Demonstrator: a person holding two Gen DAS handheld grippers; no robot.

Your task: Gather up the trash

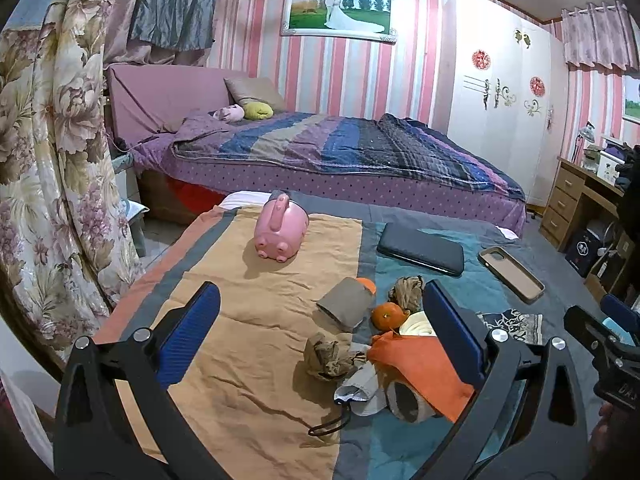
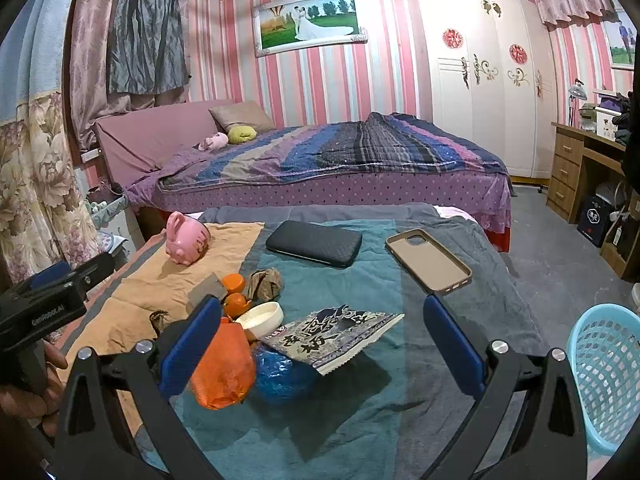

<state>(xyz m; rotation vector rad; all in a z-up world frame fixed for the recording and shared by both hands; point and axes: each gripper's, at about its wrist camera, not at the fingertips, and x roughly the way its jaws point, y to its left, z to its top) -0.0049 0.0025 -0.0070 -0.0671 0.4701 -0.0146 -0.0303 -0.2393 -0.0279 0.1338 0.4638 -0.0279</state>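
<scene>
Blue-padded, my right gripper (image 2: pixel 322 336) hangs wide open and empty over a printed snack wrapper (image 2: pixel 340 334) whose characters I cannot read. My left gripper (image 1: pixel 320 334), marked "GenRobot.AI", is equally wide open above crumpled brown paper (image 1: pixel 328 356). Right: light-blue basket (image 2: pixel 608 376).

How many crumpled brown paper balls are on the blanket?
2. One crumpled paper ball lies near the left tool, beside the orange bag; another sits behind the tangerine. More may be hidden under the pile.
</scene>
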